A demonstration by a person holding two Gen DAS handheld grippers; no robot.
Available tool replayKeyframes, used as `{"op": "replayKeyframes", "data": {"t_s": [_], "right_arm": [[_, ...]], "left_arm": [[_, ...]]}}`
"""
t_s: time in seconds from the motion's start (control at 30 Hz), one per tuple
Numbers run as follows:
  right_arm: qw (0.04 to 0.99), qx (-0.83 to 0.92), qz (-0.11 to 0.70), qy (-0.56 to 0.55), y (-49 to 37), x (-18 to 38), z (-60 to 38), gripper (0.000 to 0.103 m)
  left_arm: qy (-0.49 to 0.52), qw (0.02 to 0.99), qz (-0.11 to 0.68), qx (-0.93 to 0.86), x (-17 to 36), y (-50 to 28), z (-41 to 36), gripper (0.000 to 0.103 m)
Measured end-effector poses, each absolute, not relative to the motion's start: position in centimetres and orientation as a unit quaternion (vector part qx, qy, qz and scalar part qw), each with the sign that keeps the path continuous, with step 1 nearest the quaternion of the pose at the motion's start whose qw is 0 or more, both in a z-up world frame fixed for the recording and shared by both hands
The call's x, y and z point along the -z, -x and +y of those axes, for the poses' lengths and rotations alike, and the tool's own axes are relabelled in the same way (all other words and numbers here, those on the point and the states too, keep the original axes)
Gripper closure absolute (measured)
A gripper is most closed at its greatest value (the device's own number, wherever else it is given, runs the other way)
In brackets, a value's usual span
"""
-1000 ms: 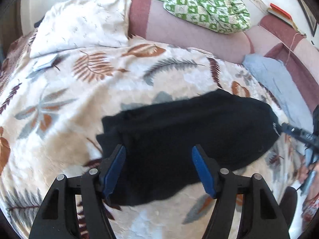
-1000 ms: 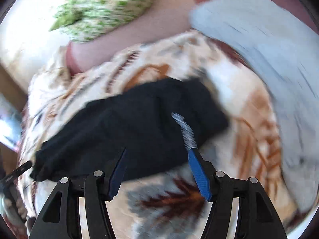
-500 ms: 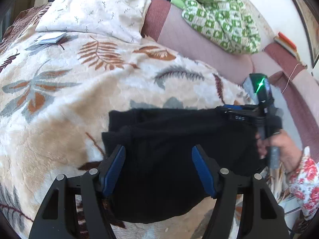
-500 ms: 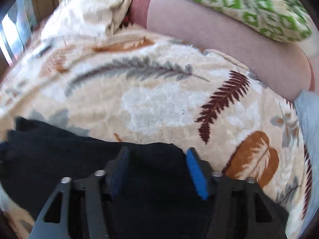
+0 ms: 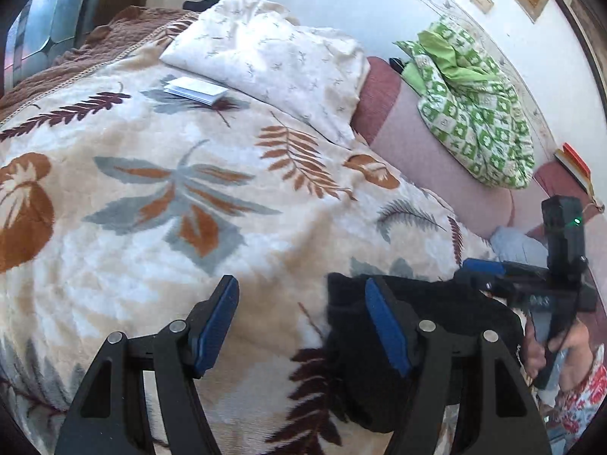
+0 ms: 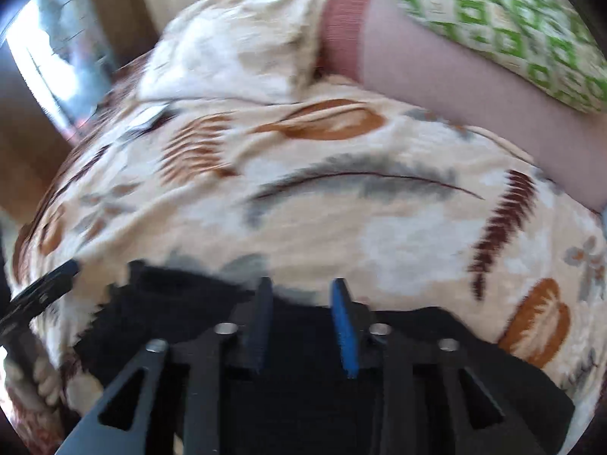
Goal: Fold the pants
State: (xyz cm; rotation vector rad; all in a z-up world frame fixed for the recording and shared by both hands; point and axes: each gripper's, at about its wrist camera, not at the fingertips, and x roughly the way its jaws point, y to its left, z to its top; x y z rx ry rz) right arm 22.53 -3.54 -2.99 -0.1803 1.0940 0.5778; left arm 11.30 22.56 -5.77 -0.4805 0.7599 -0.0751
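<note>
The black pants (image 5: 425,337) lie folded in a compact bundle on the leaf-patterned blanket (image 5: 182,197). My left gripper (image 5: 301,314) is open and empty, hovering over the blanket with its right finger above the bundle's left edge. My right gripper (image 6: 301,318) is partly open, low over the far edge of the pants (image 6: 182,311), with no cloth between its fingers. It also shows in the left wrist view (image 5: 493,276) at the bundle's far right edge.
A cream pillow (image 5: 273,60) and a white booklet (image 5: 195,89) lie at the blanket's far side. A pink bolster (image 5: 428,155) with a green patterned cloth (image 5: 478,113) runs along the wall. A grey-blue garment (image 5: 519,248) lies far right.
My left gripper has shifted left, off the middle of the pants. My right gripper has narrowed and sits at the pants' far edge. The bundle looks more compact.
</note>
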Motion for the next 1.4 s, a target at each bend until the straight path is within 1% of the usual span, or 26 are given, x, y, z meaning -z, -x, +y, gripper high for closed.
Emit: {"op": "replayKeyframes", "data": {"t_s": [0.03,0.1,0.13,0.2,0.27,0.3,0.33,0.37,0.4,0.43,0.47,0.53,0.7,0.83,0.9,0.93,0.97,1.0,1.07,1.1,1.17,1.23,1.3,1.4], "right_arm": [[0.804,-0.297,0.506,0.099,-21.4,2.9,-1.4,0.027],[0.793,-0.326,0.501,0.119,-19.8,3.0,2.1,0.028],[0.787,-0.338,0.499,0.133,-19.4,3.5,3.9,0.029],[0.777,-0.353,0.496,0.163,-18.2,4.2,6.9,0.034],[0.762,-0.365,0.497,0.198,-17.0,5.7,9.8,0.043],[0.756,-0.359,0.495,0.233,-16.3,6.5,11.1,0.045],[0.752,-0.349,0.493,0.263,-16.0,7.3,11.9,0.054],[0.748,-0.338,0.493,0.289,-15.6,8.1,12.3,0.071],[0.752,-0.333,0.487,0.294,-15.3,8.3,12.4,0.072],[0.756,-0.332,0.486,0.287,-15.3,8.0,12.1,0.076],[0.76,-0.327,0.488,0.277,-15.6,7.6,11.7,0.083],[0.772,-0.321,0.489,0.247,-16.3,6.4,10.7,0.084],[0.795,-0.298,0.491,0.196,-18.7,4.7,10.0,0.085],[0.791,-0.283,0.51,0.187,-20.6,6.3,11.4,0.083],[0.779,-0.287,0.532,0.163,-21.5,7.3,11.8,0.077],[0.78,-0.288,0.536,0.143,-21.8,7.3,11.5,0.068],[0.783,-0.292,0.536,0.119,-22.0,6.9,11.1,0.063],[0.788,-0.296,0.533,0.088,-22.2,6.2,10.2,0.061],[0.809,-0.276,0.517,0.048,-21.9,4.4,7.6,0.05],[0.818,-0.26,0.512,0.042,-21.5,3.7,6.0,0.048],[0.832,-0.224,0.505,0.046,-20.0,3.1,2.4,0.048],[0.843,-0.18,0.502,0.073,-18.0,3.6,-1.0,0.048],[0.842,-0.148,0.512,0.083,-16.2,4.8,-4.1,0.048],[0.841,-0.103,0.526,0.075,-14.4,6.8,-8.0,0.048]], "left_arm": [[0.232,0.902,0.363,0.028,5.7,-11.1,23.0,0.034],[0.235,0.904,0.358,0.008,5.5,-10.9,24.1,0.034],[0.24,0.903,0.357,0.002,5.6,-10.9,24.7,0.034],[0.262,0.897,0.357,-0.002,5.8,-10.9,26.0,0.034],[0.292,0.888,0.354,0.003,6.0,-10.8,27.2,0.034],[0.306,0.884,0.353,0.005,6.1,-10.7,27.7,0.034],[0.315,0.882,0.351,0.007,6.1,-10.6,28.0,0.034],[0.323,0.88,0.349,0.008,6.2,-10.4,28.3,0.034],[0.329,0.878,0.347,0.009,6.1,-10.4,28.5,0.034],[0.331,0.878,0.345,0.008,6.0,-10.4,28.5,0.034],[0.33,0.879,0.344,0.007,5.9,-10.4,28.5,0.034],[0.328,0.881,0.341,0.01,5.7,-10.4,28.4,0.034],[0.324,0.882,0.341,0.017,5.7,-10.5,27.9,0.034],[0.321,0.883,0.342,0.019,5.7,-10.6,27.8,0.034],[0.32,0.883,0.344,0.023,5.7,-10.5,27.7,0.034],[0.318,0.883,0.345,0.024,5.8,-10.5,27.5,0.034],[0.315,0.884,0.346,0.024,5.8,-10.5,27.4,0.034],[0.311,0.885,0.346,0.026,5.7,-10.5,27.2,0.034],[0.307,0.886,0.346,0.033,5.5,-10.5,26.9,0.034],[0.306,0.887,0.344,0.036,5.4,-10.4,26.6,0.034],[0.301,0.89,0.339,0.058,4.9,-10.2,25.3,0.034],[0.288,0.893,0.335,0.081,4.3,-10.2,22.9,0.031],[0.262,0.896,0.342,0.109,4.1,-10.7,19.4,0.03],[0.196,0.9,0.37,0.116,5.0,-11.6,14.3,0.03]]}}
